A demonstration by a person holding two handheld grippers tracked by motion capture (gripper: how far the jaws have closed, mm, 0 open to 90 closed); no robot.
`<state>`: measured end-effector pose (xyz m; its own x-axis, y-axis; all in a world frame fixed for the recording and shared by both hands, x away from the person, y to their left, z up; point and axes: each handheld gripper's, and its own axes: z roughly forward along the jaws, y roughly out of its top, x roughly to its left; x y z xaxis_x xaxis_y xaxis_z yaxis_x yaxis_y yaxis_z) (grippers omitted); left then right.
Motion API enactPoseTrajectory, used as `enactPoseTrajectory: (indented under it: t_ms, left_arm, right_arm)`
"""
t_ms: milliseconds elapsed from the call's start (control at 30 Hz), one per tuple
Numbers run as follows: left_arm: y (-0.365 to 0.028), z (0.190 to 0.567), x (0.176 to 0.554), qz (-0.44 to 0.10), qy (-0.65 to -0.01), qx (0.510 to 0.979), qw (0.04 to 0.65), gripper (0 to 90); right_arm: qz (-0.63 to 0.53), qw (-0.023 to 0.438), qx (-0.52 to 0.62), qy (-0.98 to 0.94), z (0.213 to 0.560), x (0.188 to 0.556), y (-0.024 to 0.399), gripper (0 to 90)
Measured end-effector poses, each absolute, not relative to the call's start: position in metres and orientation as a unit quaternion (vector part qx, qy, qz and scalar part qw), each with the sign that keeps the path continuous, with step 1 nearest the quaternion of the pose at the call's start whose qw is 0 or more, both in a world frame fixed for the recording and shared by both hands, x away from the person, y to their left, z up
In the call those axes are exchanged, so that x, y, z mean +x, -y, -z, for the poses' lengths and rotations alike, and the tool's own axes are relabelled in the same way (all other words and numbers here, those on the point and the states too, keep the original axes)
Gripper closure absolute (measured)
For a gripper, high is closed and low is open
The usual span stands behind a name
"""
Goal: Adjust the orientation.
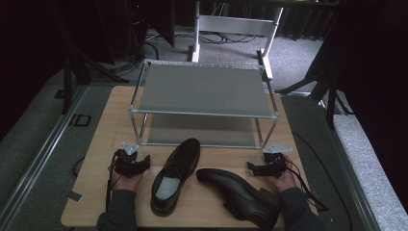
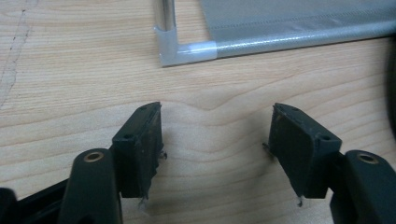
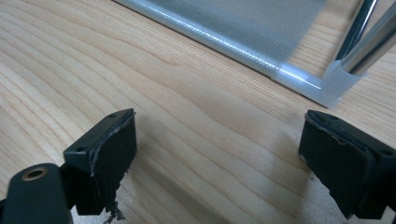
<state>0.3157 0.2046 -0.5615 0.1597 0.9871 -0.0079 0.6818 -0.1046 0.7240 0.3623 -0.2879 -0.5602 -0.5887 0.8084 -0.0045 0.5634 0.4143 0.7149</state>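
Observation:
Two black leather shoes lie on the wooden table (image 1: 96,192). The left shoe (image 1: 175,174) stands upright with its toe toward the rack. The right shoe (image 1: 238,195) lies on its side with its toe pointing left. A two-tier metal shoe rack (image 1: 202,91) with grey fabric shelves stands behind them. My left gripper (image 1: 137,163) rests on the table left of the shoes, open and empty (image 2: 217,130). My right gripper (image 1: 257,168) rests right of the shoes, also open with bare wood between its jaws (image 3: 217,140).
The rack's lower front rail and corner joint (image 2: 187,49) lie just ahead of the left gripper; its other front corner (image 3: 327,86) is ahead of the right gripper. Dark stands and cables crowd the floor around the table.

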Motion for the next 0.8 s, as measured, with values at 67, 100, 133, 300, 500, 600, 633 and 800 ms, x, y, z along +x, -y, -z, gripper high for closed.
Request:
enactPoseTrajectory:
  t_ms: [67,100,133,300,500,600,633,800]
  left_arm:
    - [-0.205,0.561,0.314,-0.25,-0.594,0.702,0.303,39.6]
    - [-0.205,0.561,0.314,-0.25,-0.594,0.702,0.303,41.7]
    - [-0.205,0.56,0.313,-0.249,-0.591,0.704,0.303,41.7]
    - [-0.209,0.558,0.309,-0.231,-0.586,0.711,0.312,47.2]
    - [-0.21,0.543,0.299,-0.207,-0.571,0.71,0.356,47.9]
    - [-0.205,0.534,0.292,-0.204,-0.556,0.717,0.368,47.8]
    - [-0.203,0.531,0.29,-0.208,-0.55,0.718,0.372,47.6]
    - [-0.197,0.52,0.278,-0.209,-0.531,0.722,0.39,47.2]
  right_arm:
    - [-0.345,0.178,0.418,-0.822,0.56,0.362,0.288,11.0]
    - [-0.345,0.178,0.418,-0.822,0.56,0.362,0.288,11.0]
    - [-0.345,0.178,0.417,-0.822,0.56,0.362,0.288,11.0]
    - [-0.345,0.177,0.417,-0.822,0.56,0.362,0.288,11.0]
    - [-0.345,0.178,0.417,-0.822,0.56,0.362,0.288,11.0]
    - [-0.345,0.178,0.417,-0.822,0.56,0.362,0.288,11.1]
    - [-0.345,0.178,0.418,-0.822,0.56,0.362,0.288,11.1]
    - [-0.345,0.178,0.418,-0.822,0.56,0.362,0.288,11.1]
